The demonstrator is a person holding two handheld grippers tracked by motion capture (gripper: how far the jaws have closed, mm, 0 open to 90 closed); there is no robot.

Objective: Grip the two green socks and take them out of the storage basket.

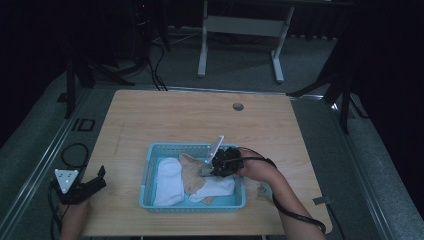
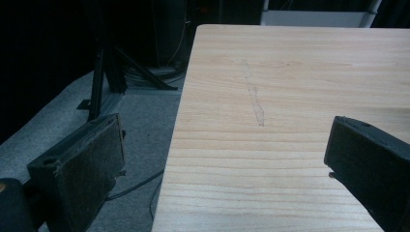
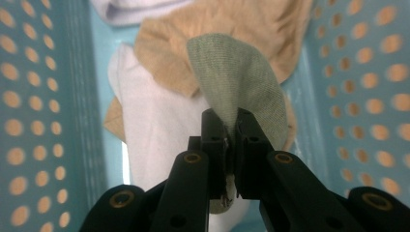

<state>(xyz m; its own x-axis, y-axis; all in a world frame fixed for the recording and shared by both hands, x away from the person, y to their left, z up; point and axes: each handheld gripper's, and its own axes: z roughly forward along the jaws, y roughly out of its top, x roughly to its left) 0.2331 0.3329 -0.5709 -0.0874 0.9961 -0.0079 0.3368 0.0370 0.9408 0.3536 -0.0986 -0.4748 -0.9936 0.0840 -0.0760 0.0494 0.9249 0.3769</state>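
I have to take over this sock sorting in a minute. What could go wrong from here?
The right tool pinches only an edge fold of the green sock, so it might slip out when lifted. That sock hangs over the tan sock and white sock in the blue basket; they could snag and drag along. The left tool is open off the table's corner, not steadying the basket.

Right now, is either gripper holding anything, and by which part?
The right gripper is shut on the green sock, pinching a fold at its edge above the blue basket. The left gripper is open, holding nothing.
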